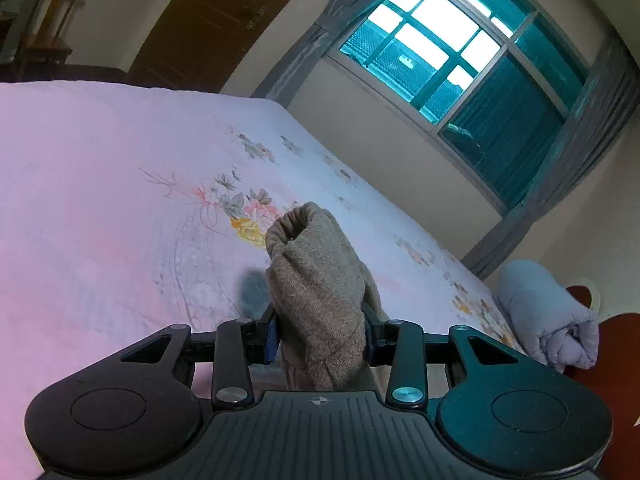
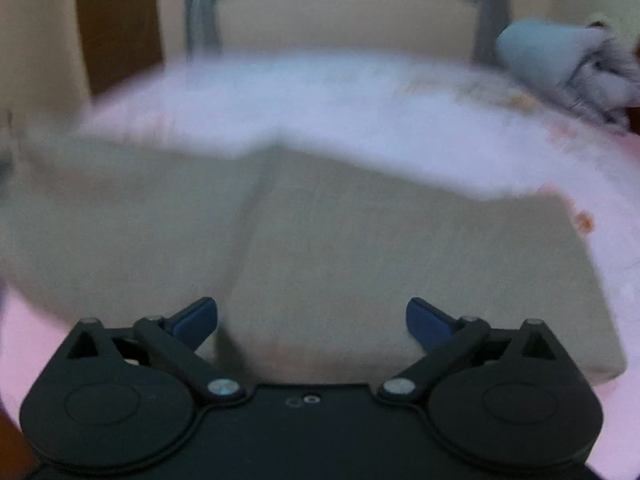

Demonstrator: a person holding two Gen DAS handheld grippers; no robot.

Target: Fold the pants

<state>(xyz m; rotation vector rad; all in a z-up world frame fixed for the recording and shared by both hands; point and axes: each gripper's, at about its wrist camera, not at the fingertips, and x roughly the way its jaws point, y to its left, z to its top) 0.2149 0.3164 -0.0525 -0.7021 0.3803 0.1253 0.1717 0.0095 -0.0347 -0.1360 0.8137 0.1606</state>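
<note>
Your left gripper point(image 1: 320, 332) is clenched on a bunched end of the tan pants point(image 1: 316, 280) — lifted above the floral bedsheet point(image 1: 120, 200). Your right gripper point(image 2: 312, 320) hangs spread wide over the pants — gripping nothing.

Beige knitted pants point(image 2: 360, 248) spread on the floral pink bedsheet point(image 1: 120, 184), rolled grey blanket point(image 1: 548, 320) at the bed's far right corner, window point(image 1: 460, 68) behind.

Left wrist view looks low across the bed point(image 1: 120, 200) toward the window point(image 1: 460, 76); right wrist view tilts down closer; both share the bed.
</note>
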